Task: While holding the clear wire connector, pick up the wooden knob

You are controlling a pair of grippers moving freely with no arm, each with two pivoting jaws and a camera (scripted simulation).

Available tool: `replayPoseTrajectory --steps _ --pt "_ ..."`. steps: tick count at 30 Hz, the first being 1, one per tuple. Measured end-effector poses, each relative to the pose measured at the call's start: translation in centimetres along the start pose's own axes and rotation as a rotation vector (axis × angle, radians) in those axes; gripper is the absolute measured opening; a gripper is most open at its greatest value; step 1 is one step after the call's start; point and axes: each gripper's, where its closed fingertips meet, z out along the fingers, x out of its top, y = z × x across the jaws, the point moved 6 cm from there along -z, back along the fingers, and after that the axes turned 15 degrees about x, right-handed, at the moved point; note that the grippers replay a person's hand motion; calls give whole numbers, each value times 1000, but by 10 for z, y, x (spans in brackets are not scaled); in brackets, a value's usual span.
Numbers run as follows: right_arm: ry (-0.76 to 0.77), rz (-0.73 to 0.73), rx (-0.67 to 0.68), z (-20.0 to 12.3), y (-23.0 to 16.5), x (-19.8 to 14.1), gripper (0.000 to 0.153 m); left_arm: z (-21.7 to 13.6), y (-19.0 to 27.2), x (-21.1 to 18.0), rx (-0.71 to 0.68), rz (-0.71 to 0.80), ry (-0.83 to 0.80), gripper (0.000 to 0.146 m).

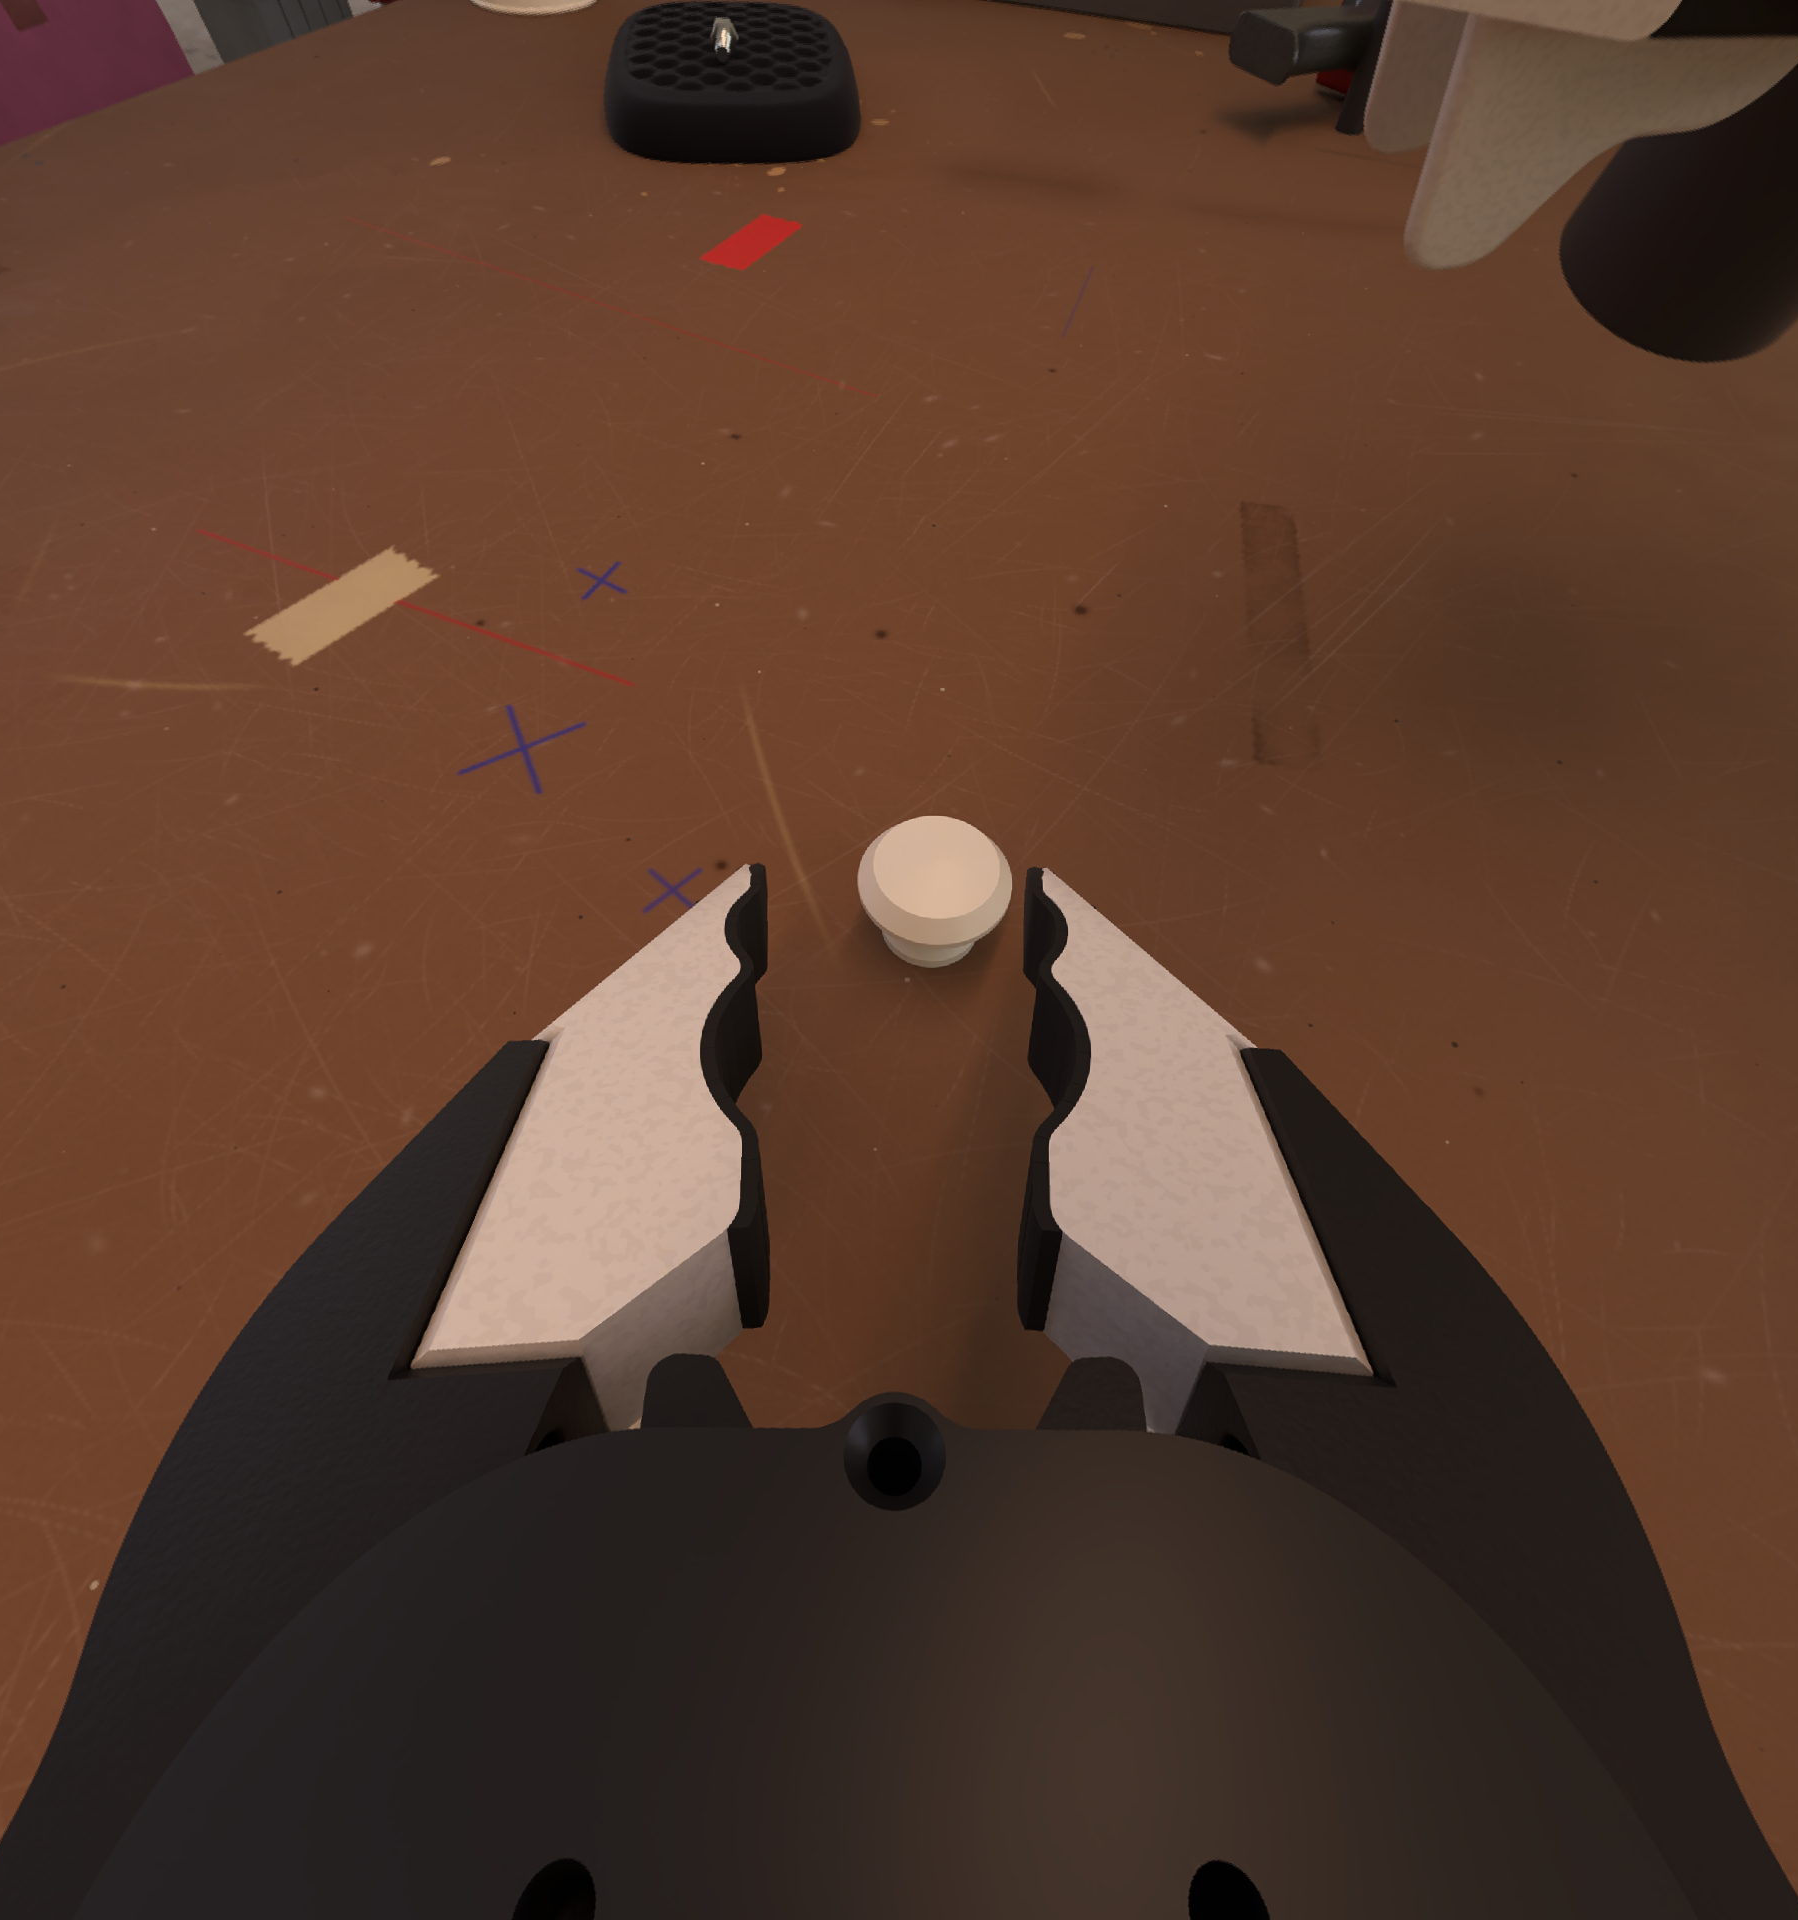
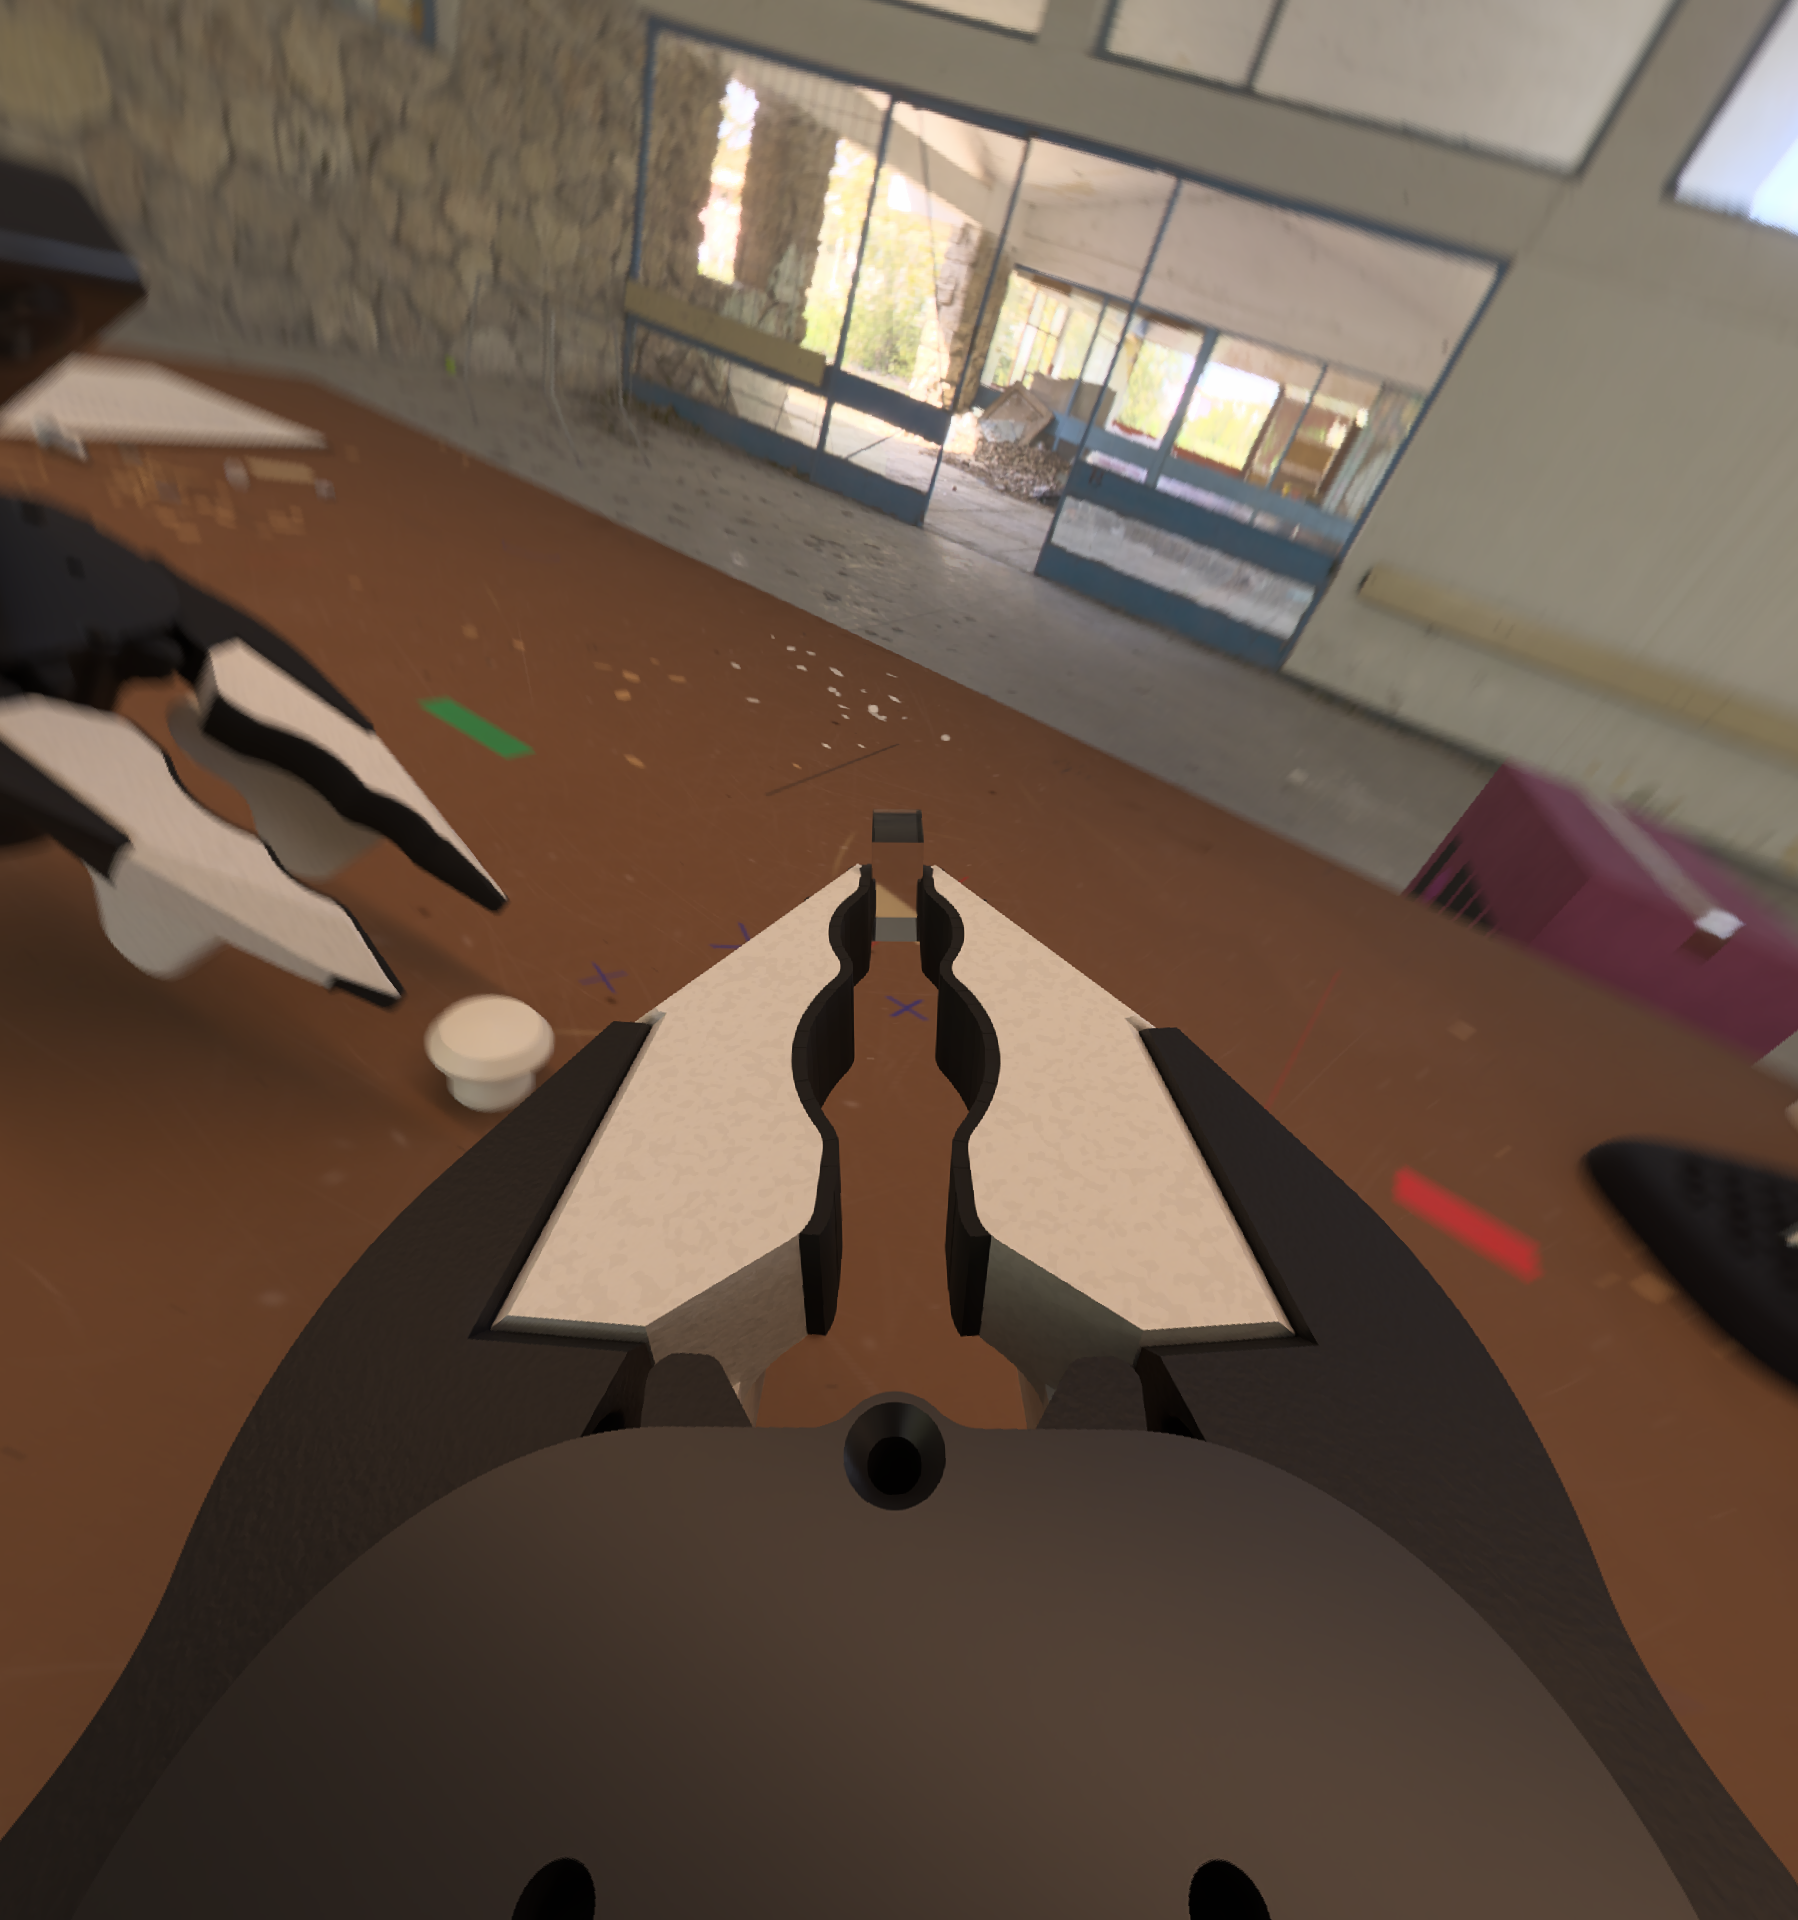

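The wooden knob [image 1: 933,889], pale and mushroom-shaped, stands cap-up on the brown table. My left gripper [image 1: 895,883] is open, its fingertips on either side of the knob without touching it. My right gripper [image 2: 896,883] is shut on the clear wire connector [image 2: 897,878], a small see-through block sticking out past the fingertips, held above the table. In the right wrist view the knob [image 2: 488,1047] sits at lower left, with the left gripper [image 2: 438,940] just above and beside it. The right gripper [image 1: 1466,187] shows at the top right of the left wrist view.
A black honeycomb tray [image 1: 731,83] with a small metal part stands at the far side of the table [image 1: 1290,831]; it also shows in the right wrist view [image 2: 1747,1257]. Red tape [image 1: 751,241], tan tape [image 1: 339,605], green tape [image 2: 475,725] and blue crosses mark the table. A magenta box [image 2: 1622,914] stands beyond.
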Motion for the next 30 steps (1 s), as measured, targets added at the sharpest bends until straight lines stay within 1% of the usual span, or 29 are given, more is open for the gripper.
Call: replayPoseTrajectory --steps 4,7,12,16,18,23,27,28,30 --pt "69 251 28 0 -2 -7 7 1 -1 0 4 -13 -8 50" --pt "103 331 50 -1 1 -11 7 3 -3 -1 6 -26 -23 51" --pt "119 338 44 -1 7 -14 7 6 -4 1 27 -35 -21 55" --pt "96 287 51 3 3 -12 7 11 -2 4 56 -62 -20 64" --pt "82 259 46 3 2 -12 7 14 2 6 45 -81 -27 69" --pt "74 217 44 2 -1 -10 7 20 11 6 53 -50 -56 78" --pt "74 212 47 2 0 -10 7 25 17 7 71 -52 -80 80" --pt "73 210 48 2 0 -10 7 26 19 7 69 -58 -86 78" --pt "75 203 48 1 0 -9 7 27 21 7 43 -59 -93 70"
